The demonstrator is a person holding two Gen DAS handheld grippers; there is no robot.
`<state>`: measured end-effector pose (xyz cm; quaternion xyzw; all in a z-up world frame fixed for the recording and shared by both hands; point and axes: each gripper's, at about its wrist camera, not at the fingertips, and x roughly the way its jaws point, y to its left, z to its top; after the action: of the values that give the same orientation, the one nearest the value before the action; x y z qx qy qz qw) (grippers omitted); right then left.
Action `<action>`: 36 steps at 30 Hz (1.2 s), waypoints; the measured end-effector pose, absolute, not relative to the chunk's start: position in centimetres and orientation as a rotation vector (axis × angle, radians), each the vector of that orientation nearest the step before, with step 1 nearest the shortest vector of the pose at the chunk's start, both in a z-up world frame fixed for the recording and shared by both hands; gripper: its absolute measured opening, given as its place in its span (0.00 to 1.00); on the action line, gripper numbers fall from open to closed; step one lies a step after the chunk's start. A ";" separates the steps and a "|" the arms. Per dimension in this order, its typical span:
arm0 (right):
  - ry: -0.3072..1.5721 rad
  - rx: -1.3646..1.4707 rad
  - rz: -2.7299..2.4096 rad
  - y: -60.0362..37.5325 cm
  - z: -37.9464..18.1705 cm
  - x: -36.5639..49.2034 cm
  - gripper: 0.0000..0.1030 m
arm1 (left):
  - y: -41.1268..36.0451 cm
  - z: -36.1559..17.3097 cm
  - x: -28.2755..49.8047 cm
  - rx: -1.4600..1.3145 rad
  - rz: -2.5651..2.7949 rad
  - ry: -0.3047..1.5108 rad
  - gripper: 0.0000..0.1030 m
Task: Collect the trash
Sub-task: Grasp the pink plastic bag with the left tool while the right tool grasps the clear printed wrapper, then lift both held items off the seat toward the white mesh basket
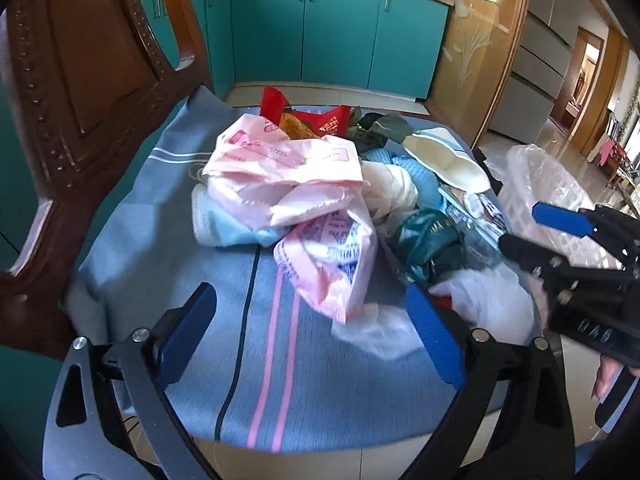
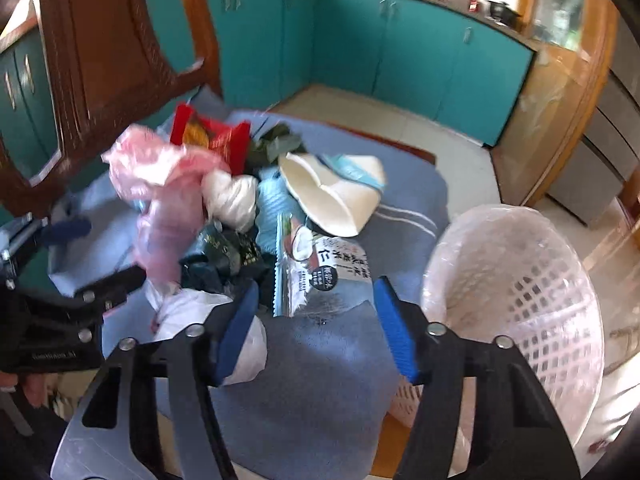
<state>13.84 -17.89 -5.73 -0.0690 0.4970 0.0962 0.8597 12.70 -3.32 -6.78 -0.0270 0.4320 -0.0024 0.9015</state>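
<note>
We hold both grippers over a heap of trash on a blue striped cloth (image 1: 256, 344), and neither has anything in it: the left gripper (image 1: 312, 332), low centre of its own view, has its jaws wide apart above bare cloth, and the right gripper (image 2: 316, 328), low centre of its view, has its jaws apart as well, with a silver snack packet (image 2: 316, 276) just ahead of them. The trash sits mid-frame in both views: pink plastic bags (image 1: 280, 176), a red wrapper (image 1: 332, 120) behind them, a dark green foil pack (image 1: 424, 240), a white paper bowl (image 2: 332, 200) and thin white plastic (image 1: 480, 300) at the near edge. The white mesh basket (image 2: 520, 300), lined with clear film, fills the lower right of the right wrist view, beside the cloth. The main risk, as we judge it, is that the bags are limp and tangled, so a pinch on one may drag its neighbours off the cloth edge to the floor, or catch the cloth itself. The two grippers are also close and could collide over the heap. The light basket may tip if nudged. As for writing, the silver packet bears black Chinese characters and a coconut picture, the pink bags carry blue and pink print too blurred to read, and the green foil shows gold lettering we cannot make out.
</note>
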 end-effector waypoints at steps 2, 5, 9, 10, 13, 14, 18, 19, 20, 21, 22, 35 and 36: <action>1.056 -0.150 0.215 -17.7 -6.0 14.6 0.58 | -3.2 -7.2 13.5 -0.070 -0.003 0.907 0.87; 1.099 -0.156 0.243 -17.5 -6.9 15.6 0.58 | -2.9 -8.0 14.7 -0.099 -0.013 0.946 0.73; 1.153 -0.157 0.259 -17.1 -8.6 16.9 0.52 | -2.5 -8.8 15.4 -0.130 -0.043 0.977 0.54; 1.156 -0.146 0.255 -17.3 -8.8 17.0 0.45 | -2.3 -8.7 15.5 -0.134 -0.045 0.972 0.52; 1.159 -0.116 0.271 -17.7 -8.3 16.5 0.29 | -1.8 -8.1 15.0 -0.142 -0.048 0.948 0.46; 1.154 -0.106 0.279 -17.8 -8.0 16.2 0.26 | -1.6 -7.8 14.7 -0.142 -0.055 0.937 0.45; 1.082 0.001 0.308 -19.4 -5.1 14.1 0.22 | -1.0 -5.7 12.8 -0.136 -0.080 0.883 0.42; 1.059 0.041 0.318 -19.9 -4.1 13.4 0.22 | -0.7 -5.0 12.1 -0.140 -0.093 0.870 0.42; 1.044 0.063 0.328 -20.1 -3.5 13.2 0.22 | -0.6 -4.4 11.4 -0.141 -0.104 0.857 0.42; 1.015 0.098 0.343 -20.5 -2.6 12.6 0.22 | -0.3 -3.7 10.6 -0.145 -0.116 0.839 0.42; 0.980 0.143 0.362 -20.9 -1.7 12.0 0.22 | 0.0 -2.8 9.6 -0.153 -0.130 0.812 0.42; 0.813 0.282 0.353 -20.1 1.5 6.0 0.22 | 2.6 1.4 3.1 -0.166 -0.046 0.599 0.42; 0.815 0.281 0.348 -20.0 1.4 5.7 0.22 | 2.4 1.3 3.0 -0.163 -0.049 0.605 0.42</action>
<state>5.71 -20.01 1.42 0.1354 0.3928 0.1678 0.8940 2.98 2.40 1.32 -0.0799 0.2976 -0.0241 0.9510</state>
